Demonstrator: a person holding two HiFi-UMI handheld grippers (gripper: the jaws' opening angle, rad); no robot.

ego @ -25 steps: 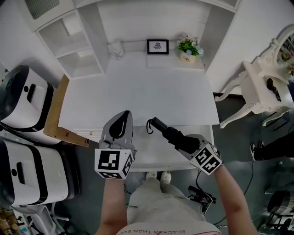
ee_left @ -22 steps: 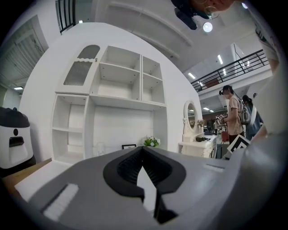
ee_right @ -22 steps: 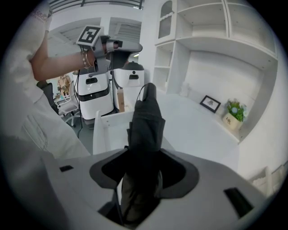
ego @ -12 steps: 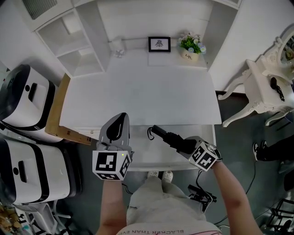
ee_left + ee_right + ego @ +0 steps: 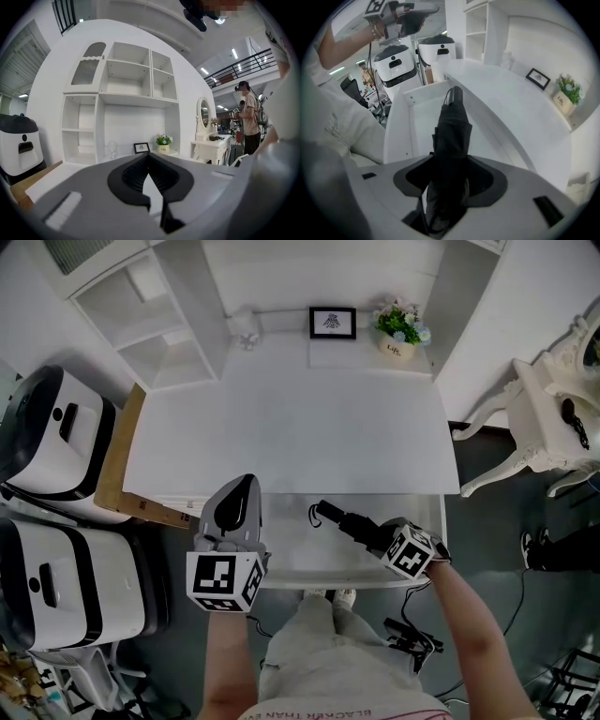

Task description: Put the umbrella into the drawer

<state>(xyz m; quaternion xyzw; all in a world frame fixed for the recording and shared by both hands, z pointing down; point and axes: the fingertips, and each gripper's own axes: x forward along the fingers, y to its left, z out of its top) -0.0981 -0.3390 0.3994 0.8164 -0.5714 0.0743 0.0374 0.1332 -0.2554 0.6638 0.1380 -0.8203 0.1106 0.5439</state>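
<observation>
One downward-tilted right gripper (image 5: pixel 367 530) with umbrella (image 5: pixel 334 516)

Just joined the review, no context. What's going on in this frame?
A person at a white desk works with a hand-held gripper in each hand. The right hand-held gripper is shut on a folded black umbrella, angled down into the open white drawer under the desktop, strap end leading. It is not yet released, and whether it touches the drawer floor isn't clear. The left hand-held gripper is shut and empty, above the drawer's left side.
</observation>
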